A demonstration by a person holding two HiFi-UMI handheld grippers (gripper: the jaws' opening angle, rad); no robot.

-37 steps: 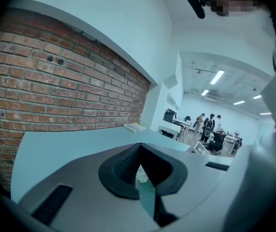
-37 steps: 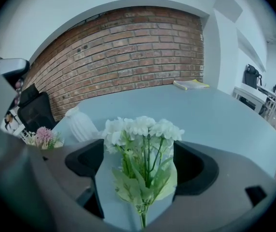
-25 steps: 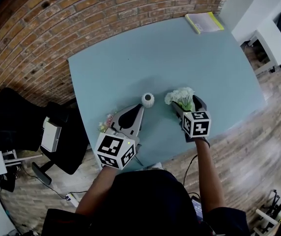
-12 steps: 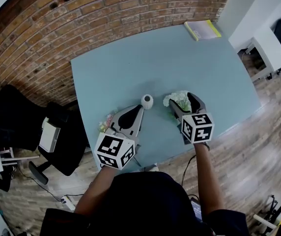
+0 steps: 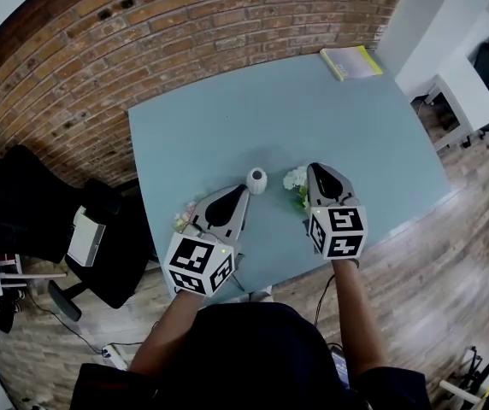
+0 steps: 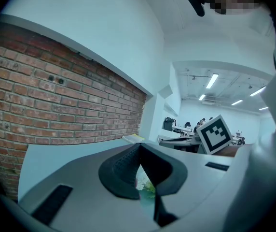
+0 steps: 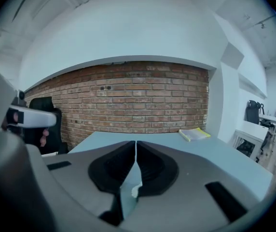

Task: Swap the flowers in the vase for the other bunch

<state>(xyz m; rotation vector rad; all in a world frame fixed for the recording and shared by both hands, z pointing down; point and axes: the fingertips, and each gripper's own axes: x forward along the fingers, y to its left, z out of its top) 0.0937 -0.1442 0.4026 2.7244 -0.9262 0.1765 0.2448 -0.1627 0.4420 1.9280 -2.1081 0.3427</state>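
Observation:
A small white vase point(image 5: 257, 178) stands on the blue table point(image 5: 227, 118) with nothing in it. My left gripper point(image 5: 244, 191) points at it from the near left, jaws shut and empty point(image 6: 140, 147). A pink bunch point(image 5: 185, 215) lies on the table to that gripper's left. The white bunch with green leaves point(image 5: 295, 178) shows right of the vase, partly hidden under my right gripper point(image 5: 317, 169). Its jaws have just been closing and now meet point(image 7: 134, 144) with nothing visible between the pads. White petals point(image 6: 145, 185) show through the gap under the left jaws.
A yellow-edged book point(image 5: 350, 61) lies at the table's far right corner. A brick wall runs behind the table. A black office chair point(image 5: 22, 203) stands to the left, and white desks stand to the right. The table's near edge lies just below both grippers.
The right gripper has risen and its jaws, open around the white bunch before, have shut. The bunch now shows to the left of it. The left gripper has risen slightly.

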